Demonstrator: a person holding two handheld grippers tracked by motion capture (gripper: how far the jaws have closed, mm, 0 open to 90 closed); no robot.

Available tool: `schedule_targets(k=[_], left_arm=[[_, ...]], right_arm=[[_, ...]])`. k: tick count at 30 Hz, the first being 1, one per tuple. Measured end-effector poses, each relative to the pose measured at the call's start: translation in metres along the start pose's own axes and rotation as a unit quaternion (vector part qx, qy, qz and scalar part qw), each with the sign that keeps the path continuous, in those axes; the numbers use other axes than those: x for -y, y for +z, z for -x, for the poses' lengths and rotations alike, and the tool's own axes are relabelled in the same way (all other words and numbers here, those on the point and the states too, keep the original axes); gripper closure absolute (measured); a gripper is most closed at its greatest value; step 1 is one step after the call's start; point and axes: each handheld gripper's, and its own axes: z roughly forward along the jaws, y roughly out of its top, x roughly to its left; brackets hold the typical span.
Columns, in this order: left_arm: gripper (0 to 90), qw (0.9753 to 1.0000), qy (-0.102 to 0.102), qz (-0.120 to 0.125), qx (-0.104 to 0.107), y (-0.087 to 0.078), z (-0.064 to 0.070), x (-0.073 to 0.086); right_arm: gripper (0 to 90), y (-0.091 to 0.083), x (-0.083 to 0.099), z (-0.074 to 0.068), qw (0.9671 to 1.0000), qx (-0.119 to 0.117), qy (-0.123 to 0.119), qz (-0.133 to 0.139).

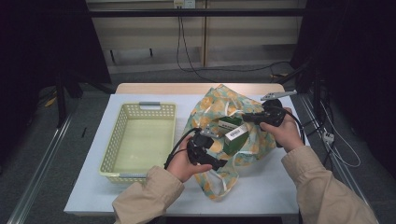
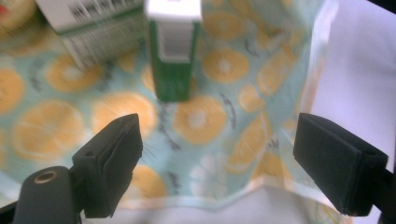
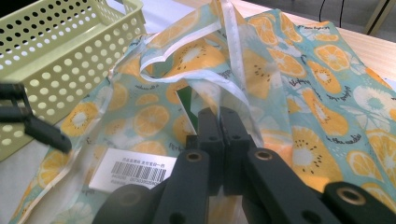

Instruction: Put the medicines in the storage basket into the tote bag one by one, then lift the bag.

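Observation:
A fabric bag (image 1: 212, 105) printed with orange slices lies on the white table cover, its mouth held apart. Two green-and-white boxes rest inside it: one with a barcode (image 1: 236, 136) and a greener one (image 1: 229, 123) behind it. My left gripper (image 1: 215, 150) is open at the bag's near edge, its jaws wide apart over the fabric (image 2: 205, 121), with the green box (image 2: 173, 56) straight ahead. My right gripper (image 3: 219, 126) is shut on the bag's white-trimmed rim (image 3: 233, 91) at the far side. The barcode label (image 3: 133, 170) lies just below it.
An empty yellow-green perforated basket (image 1: 110, 144) stands left of the bag, close beside it (image 3: 60, 51). The white cover (image 1: 266, 191) has bare room in front of the bag. Cables trail on the floor behind and to the right of the table.

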Motion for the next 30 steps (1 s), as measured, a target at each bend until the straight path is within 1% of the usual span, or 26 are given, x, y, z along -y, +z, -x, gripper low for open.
schedule_targets(k=[1,2,3,4,5,7,8,9,10,12,14,15,16,17,18,21,24,30], left_arm=[[15.5,1.0000,0.000,-0.006,0.002,0.005,0.001,0.005],[15.9,0.9999,-0.001,-0.013,-0.007,0.008,0.003,0.008],[16.3,0.9998,-0.004,-0.017,0.006,0.012,0.002,0.011],[17.6,0.9998,-0.002,-0.018,0.007,0.016,0.003,0.014],[20.6,0.9997,0.002,-0.025,0.008,0.019,0.003,0.017],[27.2,0.9995,-0.003,-0.030,0.012,0.025,0.005,0.020],[32.5,0.9994,-0.003,-0.033,0.013,0.027,0.005,0.021],[38.2,0.9992,-0.009,-0.037,0.015,0.028,0.005,0.022],[45.0,0.9989,-0.008,-0.043,0.016,0.029,0.006,0.023],[63.8,0.9986,-0.012,-0.050,0.015,0.030,0.007,0.024],[80.7,0.9982,-0.014,-0.056,0.016,0.031,0.007,0.024],[86.6,0.9980,-0.016,-0.059,0.014,0.031,0.006,0.023],[90.0,0.9979,-0.020,-0.060,0.015,0.030,0.005,0.022],[90.0,0.9980,-0.024,-0.058,0.012,0.028,0.005,0.020],[90.0,0.9979,-0.014,-0.063,0.007,0.023,0.003,0.017],[90.0,0.9988,-0.016,-0.046,0.000,0.008,0.001,0.006],[90.0,0.9994,-0.017,-0.026,-0.015,-0.008,-0.001,-0.008],[90.0,0.9994,-0.022,0.008,-0.027,-0.040,-0.014,-0.035]], right_arm=[[89.6,0.000,0.000,0.000,1.0000,0.000,0.000,0.000],[89.6,0.000,0.000,0.000,1.0000,0.000,0.000,-0.001],[89.6,0.000,-0.001,0.000,1.0000,-0.001,0.000,-0.001],[89.6,0.000,-0.001,0.000,1.0000,0.000,-0.001,0.000],[89.6,-0.001,-0.001,0.000,1.0000,0.000,-0.001,0.001],[89.6,-0.001,-0.001,0.000,1.0000,-0.001,0.000,0.001],[89.6,-0.002,0.000,0.001,1.0000,-0.001,0.000,0.002],[89.6,-0.002,0.000,0.001,1.0000,-0.001,-0.001,0.002],[89.6,-0.003,0.000,0.001,1.0000,-0.001,0.000,0.002],[89.6,-0.003,-0.001,0.002,1.0000,-0.001,0.000,0.004],[89.6,-0.004,0.000,0.002,1.0000,-0.002,0.001,0.005],[89.6,-0.004,0.000,0.003,1.0000,-0.002,0.001,0.005],[89.6,-0.004,0.000,0.003,1.0000,-0.002,0.001,0.005],[89.7,-0.005,0.000,0.003,1.0000,-0.002,0.001,0.006],[89.6,-0.005,0.000,0.003,1.0000,-0.003,0.002,0.007],[89.7,-0.008,-0.001,0.004,1.0000,-0.002,0.002,0.009],[89.7,-0.010,-0.003,0.005,0.9999,-0.003,0.003,0.012],[89.7,-0.020,-0.012,0.004,0.9998,-0.002,-0.004,0.020]])
